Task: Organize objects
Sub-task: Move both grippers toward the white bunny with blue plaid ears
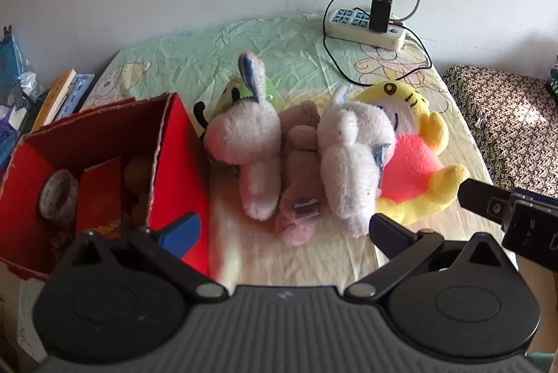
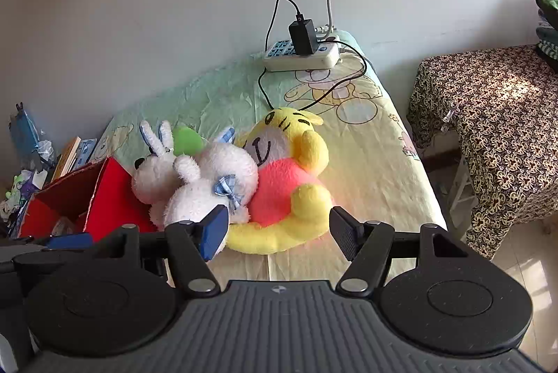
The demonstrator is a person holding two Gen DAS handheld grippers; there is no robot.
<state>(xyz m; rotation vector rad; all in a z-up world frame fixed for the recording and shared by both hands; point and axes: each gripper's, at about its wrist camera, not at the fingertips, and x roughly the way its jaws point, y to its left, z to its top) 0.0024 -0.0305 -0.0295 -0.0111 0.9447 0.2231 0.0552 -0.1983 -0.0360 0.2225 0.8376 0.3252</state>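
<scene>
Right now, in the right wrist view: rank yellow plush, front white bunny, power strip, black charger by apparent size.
1. yellow plush
2. front white bunny
3. power strip
4. black charger

The strip and charger sit farther back, so they look smaller than they really are.

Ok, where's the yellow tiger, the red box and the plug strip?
Yellow tiger [image 2: 279, 142]: right wrist view, on its white face.
Red box [image 1: 181, 142]: left wrist view, on its red outer side wall.
Plug strip [image 1: 362, 27]: left wrist view, on its white top beside the black charger.
</scene>
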